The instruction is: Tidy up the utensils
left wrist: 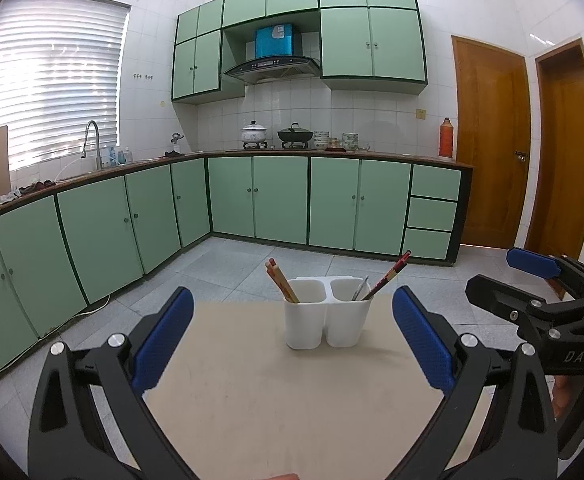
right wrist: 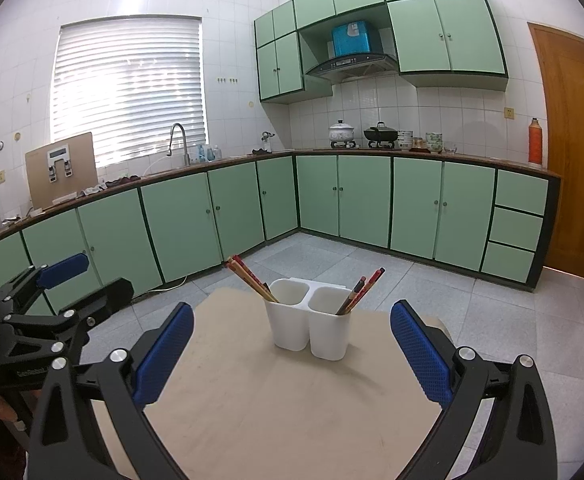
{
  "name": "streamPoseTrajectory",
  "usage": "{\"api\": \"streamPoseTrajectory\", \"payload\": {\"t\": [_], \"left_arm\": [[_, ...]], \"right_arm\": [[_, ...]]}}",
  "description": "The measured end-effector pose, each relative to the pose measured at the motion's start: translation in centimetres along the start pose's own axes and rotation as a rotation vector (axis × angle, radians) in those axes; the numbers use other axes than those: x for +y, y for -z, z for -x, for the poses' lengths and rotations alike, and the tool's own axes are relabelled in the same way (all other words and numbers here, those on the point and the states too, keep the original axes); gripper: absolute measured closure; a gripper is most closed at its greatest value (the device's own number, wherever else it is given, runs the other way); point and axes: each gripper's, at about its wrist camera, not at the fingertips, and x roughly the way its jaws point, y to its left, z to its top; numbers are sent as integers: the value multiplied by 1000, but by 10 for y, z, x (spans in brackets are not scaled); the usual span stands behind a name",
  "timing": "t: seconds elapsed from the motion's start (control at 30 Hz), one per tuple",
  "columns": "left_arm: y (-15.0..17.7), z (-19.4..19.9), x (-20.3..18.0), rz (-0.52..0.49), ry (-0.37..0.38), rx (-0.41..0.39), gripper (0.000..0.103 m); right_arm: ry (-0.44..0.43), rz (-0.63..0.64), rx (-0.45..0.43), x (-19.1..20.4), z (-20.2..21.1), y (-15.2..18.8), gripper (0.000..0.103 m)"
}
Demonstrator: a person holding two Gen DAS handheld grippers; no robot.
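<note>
A white holder with several compartments (left wrist: 323, 322) (right wrist: 309, 326) stands on a beige table (left wrist: 252, 392) (right wrist: 260, 400). Wooden chopsticks (left wrist: 282, 282) (right wrist: 252, 280) lean left out of its left compartment. Dark red chopsticks (left wrist: 389, 276) (right wrist: 361, 290) lean right out of its right compartment, with a grey metal utensil (left wrist: 360, 289) beside them. My left gripper (left wrist: 292, 336) is open and empty, in front of the holder. My right gripper (right wrist: 292, 344) is open and empty too, in front of the holder. Each gripper shows at the edge of the other's view.
The table sits in a kitchen with green cabinets (left wrist: 280, 200) along the left and back walls. A grey tiled floor (left wrist: 228, 264) surrounds the table. Wooden doors (left wrist: 491, 152) stand at the right. Pots (right wrist: 341, 132) and bowls sit on the far counter.
</note>
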Motion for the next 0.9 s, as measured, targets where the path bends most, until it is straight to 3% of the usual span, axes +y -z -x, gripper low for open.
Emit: {"api": "streamPoseTrajectory", "payload": {"t": [0.9], "left_arm": [[3,-3,4,9,-11,8,6]], "right_arm": [[-1,-4,4,3,-4,3,6]]}}
